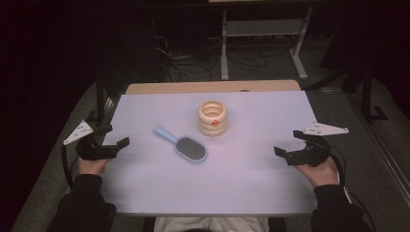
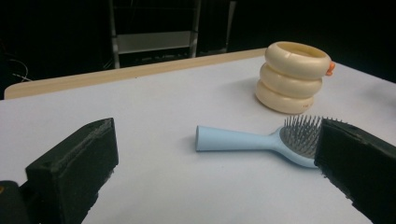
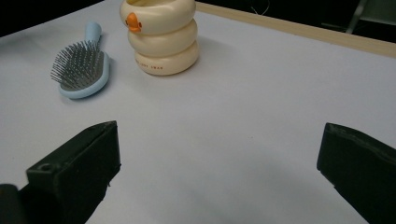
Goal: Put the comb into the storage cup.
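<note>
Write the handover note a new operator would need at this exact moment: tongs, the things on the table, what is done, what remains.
Left tongs: open, empty, at the table's left edge.
Right tongs: open, empty, at the right edge.
Hairbrush: blue, lying bristles up mid-table, handle pointing away to the left.
Cream ringed holder: upright just beyond the brush, apart from it, orange beak on its near side.
Done: nothing gripped yet.
Left: probably pick up the brush and stand it in the holder.
</note>
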A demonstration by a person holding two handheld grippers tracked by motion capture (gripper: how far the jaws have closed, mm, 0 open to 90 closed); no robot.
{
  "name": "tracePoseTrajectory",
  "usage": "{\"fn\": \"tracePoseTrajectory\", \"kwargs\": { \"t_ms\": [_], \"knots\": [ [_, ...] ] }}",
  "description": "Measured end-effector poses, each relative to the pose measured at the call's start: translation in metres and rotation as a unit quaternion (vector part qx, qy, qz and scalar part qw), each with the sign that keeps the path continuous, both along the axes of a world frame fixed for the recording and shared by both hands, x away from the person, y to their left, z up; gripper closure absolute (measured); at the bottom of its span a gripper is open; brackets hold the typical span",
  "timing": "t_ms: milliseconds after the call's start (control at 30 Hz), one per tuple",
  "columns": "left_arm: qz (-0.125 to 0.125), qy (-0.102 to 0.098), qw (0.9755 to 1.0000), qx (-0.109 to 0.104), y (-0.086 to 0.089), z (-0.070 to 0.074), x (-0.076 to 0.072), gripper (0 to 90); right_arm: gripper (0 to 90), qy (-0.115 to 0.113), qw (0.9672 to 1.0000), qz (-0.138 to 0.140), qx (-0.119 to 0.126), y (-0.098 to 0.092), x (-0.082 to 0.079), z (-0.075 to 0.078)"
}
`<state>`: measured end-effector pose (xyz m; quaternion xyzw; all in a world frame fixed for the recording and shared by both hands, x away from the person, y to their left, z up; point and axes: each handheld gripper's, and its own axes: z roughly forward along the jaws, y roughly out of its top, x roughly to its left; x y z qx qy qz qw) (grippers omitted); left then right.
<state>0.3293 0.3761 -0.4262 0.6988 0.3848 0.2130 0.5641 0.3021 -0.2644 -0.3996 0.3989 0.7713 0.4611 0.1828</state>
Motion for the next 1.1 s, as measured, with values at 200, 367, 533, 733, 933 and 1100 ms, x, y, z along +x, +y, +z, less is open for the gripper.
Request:
{"fn": "tracePoseTrajectory", "kwargs": {
  "t_ms": [200,367,533,733,933,1100],
  "knots": [
    [-0.002,0.0,1.0,-0.001,0.0,0.0,-0.001,0.0,0.0,-0.005,0.9999,-0.005,0.008,-0.003,-0.001,0.001],
    [0.0,0.003,1.0,-0.001,0.0,0.0,-0.002,0.0,0.0,-0.003,0.9999,-0.006,0.009,-0.003,-0.002,0.002],
    [0.003,0.002,1.0,-0.001,0.002,0.002,-0.006,0.0,0.0,-0.005,1.0,-0.004,0.005,-0.001,-0.003,0.002],
    [0.001,0.006,0.9999,-0.012,0.003,0.004,-0.008,0.0,0.0,-0.004,1.0,-0.003,0.004,0.0,-0.005,0.002],
    [-0.001,0.001,1.0,-0.003,0.002,0.011,-0.007,0.0,0.0,-0.002,1.0,-0.005,0.006,0.0,-0.007,0.002],
    [-0.01,-0.006,0.9999,-0.002,0.003,0.015,-0.008,0.0,0.0,0.003,1.0,-0.005,0.005,0.0,-0.006,0.001]
  ]
}}
